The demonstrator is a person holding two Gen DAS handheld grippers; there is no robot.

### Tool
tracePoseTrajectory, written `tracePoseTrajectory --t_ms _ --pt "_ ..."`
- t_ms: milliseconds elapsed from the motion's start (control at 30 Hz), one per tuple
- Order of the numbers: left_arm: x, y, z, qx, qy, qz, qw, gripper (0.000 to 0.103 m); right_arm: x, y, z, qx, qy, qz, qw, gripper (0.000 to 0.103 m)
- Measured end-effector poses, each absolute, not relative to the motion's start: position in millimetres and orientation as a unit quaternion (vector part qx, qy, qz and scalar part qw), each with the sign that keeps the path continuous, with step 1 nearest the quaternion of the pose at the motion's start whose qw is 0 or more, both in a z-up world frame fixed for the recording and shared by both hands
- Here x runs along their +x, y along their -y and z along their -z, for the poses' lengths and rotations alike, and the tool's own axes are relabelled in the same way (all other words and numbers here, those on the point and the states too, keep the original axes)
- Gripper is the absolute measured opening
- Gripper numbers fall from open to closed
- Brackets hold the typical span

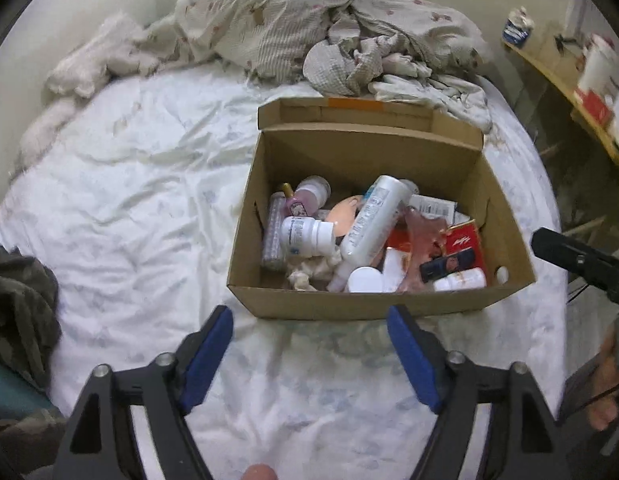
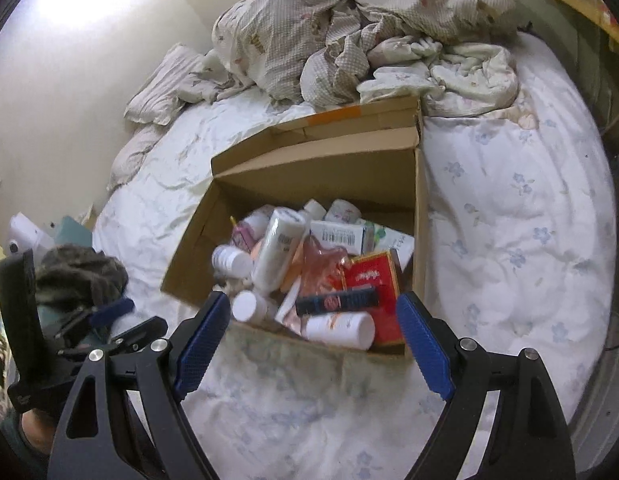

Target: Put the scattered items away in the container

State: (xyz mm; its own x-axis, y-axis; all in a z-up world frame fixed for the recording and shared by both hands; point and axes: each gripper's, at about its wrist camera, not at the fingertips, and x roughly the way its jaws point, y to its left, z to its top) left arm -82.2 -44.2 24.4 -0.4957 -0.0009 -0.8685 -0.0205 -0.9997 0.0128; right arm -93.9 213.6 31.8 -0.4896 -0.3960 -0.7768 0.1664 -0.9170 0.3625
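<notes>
- Cardboard box (image 1: pixel 349 160) sits on the bed (image 1: pixel 129 220), lid flap folded back toward the crumpled blanket (image 1: pixel 289 20) piled just behind the box.
- Inside the box: tall white bottle (image 1: pixel 373 216) lying tilted across the middle, small white pill bottle (image 1: pixel 305 236) to its left, pink bottle w/ gold cap (image 1: pixel 295 204) toward the back-left corner.
- Red packet (image 1: pixel 465 240) on the right side of the box; dark tube (image 1: pixel 447 266) and a short white tube (image 1: pixel 459 280) near the front-right wall; round white lid (image 1: pixel 365 280) at the front wall; crumpled tissue (image 1: pixel 309 272) front-left.
- Left gripper (image 1: pixel 309 360): blue pads wide apart, nothing between them, over the sheet just in front of the box.
- Right gripper (image 2: pixel 313 344): pads apart too, empty, at the box's front edge above the short white tube.
- Camo cloth (image 1: pixel 17 304) well left of the box, at the bed edge.
- Wooden shelf (image 1: pixel 557 76) w/ jars off to the right of the box; contents too blurred to tell.
</notes>
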Motion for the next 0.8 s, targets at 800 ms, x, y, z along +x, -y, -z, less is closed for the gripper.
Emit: tracePoseTrajectory --t_ms 800 --pt "-89.5 29.2 -11.2 -0.485 0.031 -0.873 0.043 0.081 -71.1 -165.7 -21.0 0.44 -0.019 0.887 0.14 0.088"
